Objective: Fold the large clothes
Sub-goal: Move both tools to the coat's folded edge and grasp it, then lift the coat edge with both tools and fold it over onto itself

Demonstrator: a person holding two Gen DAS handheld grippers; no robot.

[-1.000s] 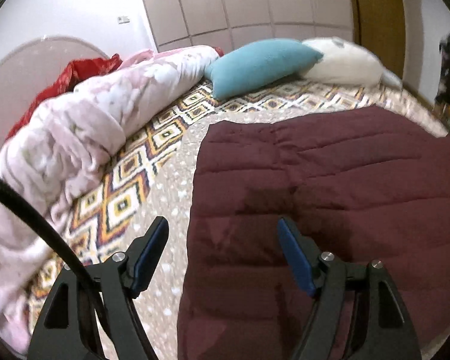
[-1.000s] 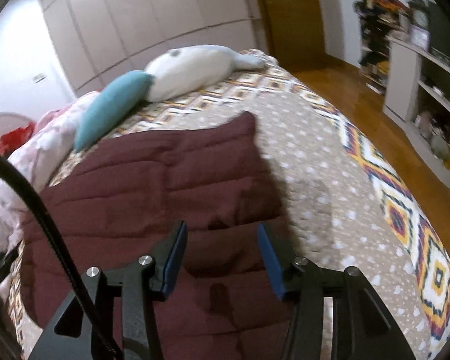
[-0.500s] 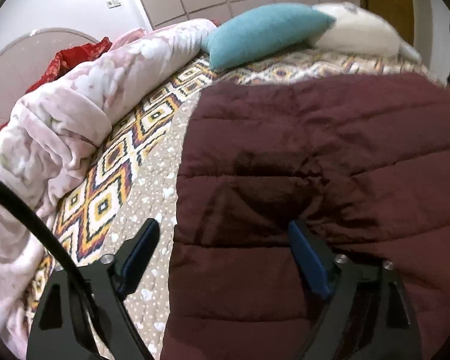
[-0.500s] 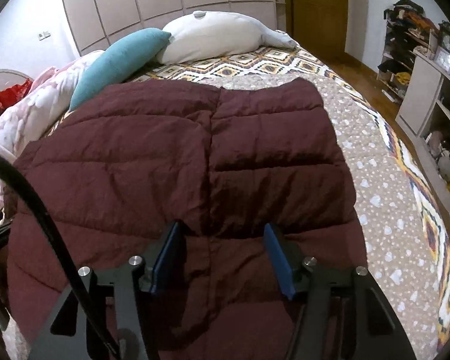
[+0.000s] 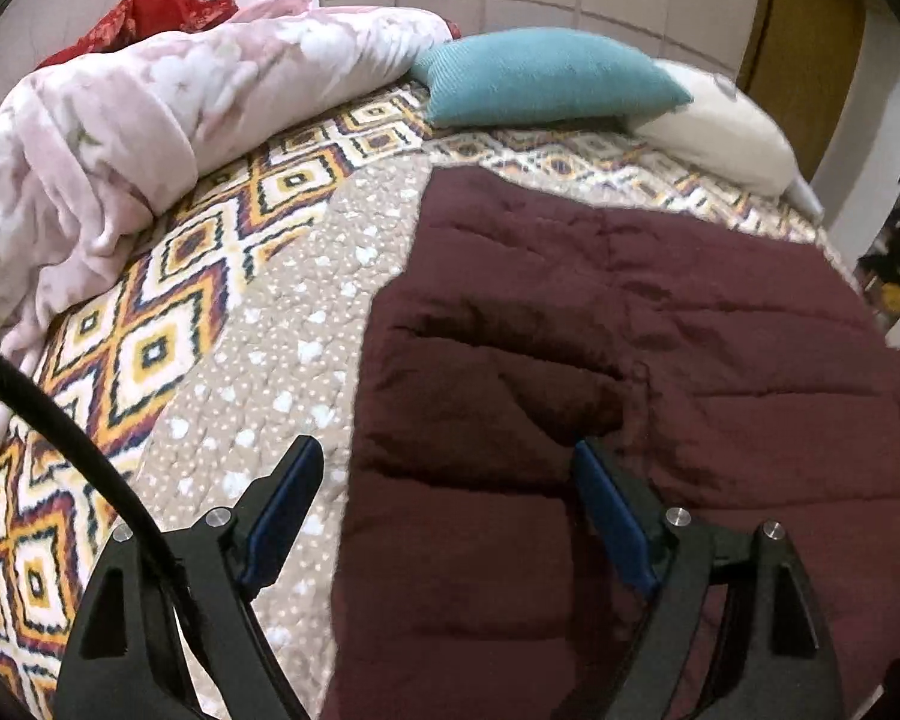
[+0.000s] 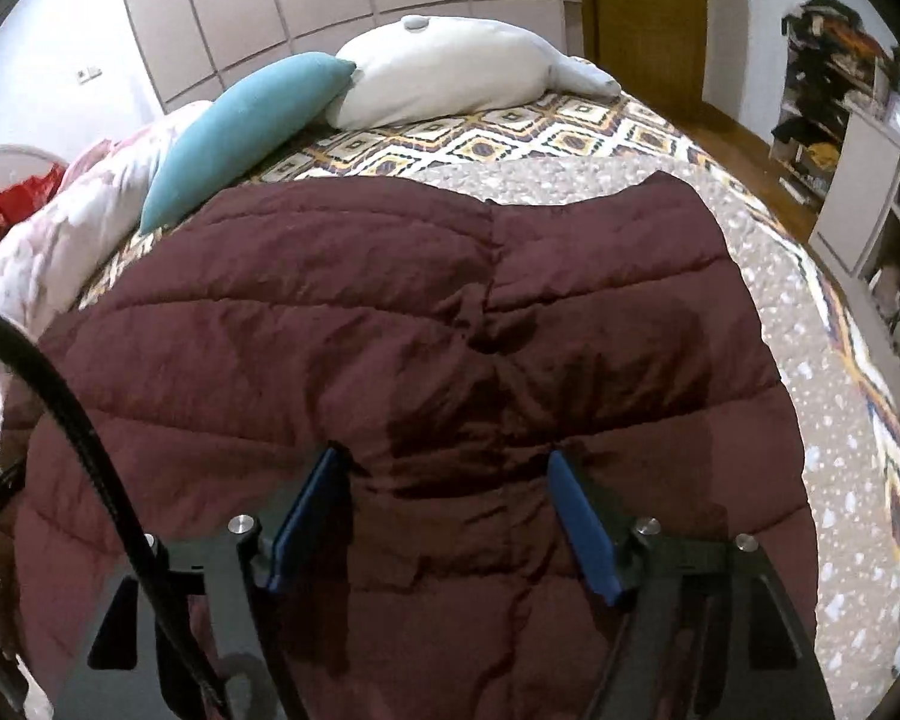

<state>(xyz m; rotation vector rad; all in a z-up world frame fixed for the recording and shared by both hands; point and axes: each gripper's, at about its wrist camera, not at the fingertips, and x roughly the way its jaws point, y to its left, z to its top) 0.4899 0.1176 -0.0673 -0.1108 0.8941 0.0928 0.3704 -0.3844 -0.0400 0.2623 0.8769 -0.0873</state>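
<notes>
Blue pads line the black fingers of the left gripper [image 5: 444, 501], whose jaws are spread wide with nothing pressed between them. They are held over the left edge of the dark maroon quilted padded garment [image 5: 630, 372]: one finger is seen over the bedspread just beside that edge, the other over the maroon fabric itself. The right gripper [image 6: 450, 504] is of the same black build with blue pads; its jaws have just been opening and are parted over the middle of the maroon garment, near a puckered seam, and whether the fingertips touch the cloth cannot be told. No fabric is pinched by either pair of pads.

The maroon garment is spread flat across the beige quilted bedspread with small white dots and a diamond-patterned border [image 5: 258, 360]. Beyond the garment's far edge a teal rectangular cushion [image 6: 240, 126] is laid, with a white plush pillow [image 6: 450, 72] touching it. To the garment's left a bunched pink floral duvet [image 5: 150, 120] is heaped along the bed, a red cloth [image 5: 150, 15] showing behind it. A black cable [image 5: 72, 444] is seen crossing the lower left corner of the left wrist view.
</notes>
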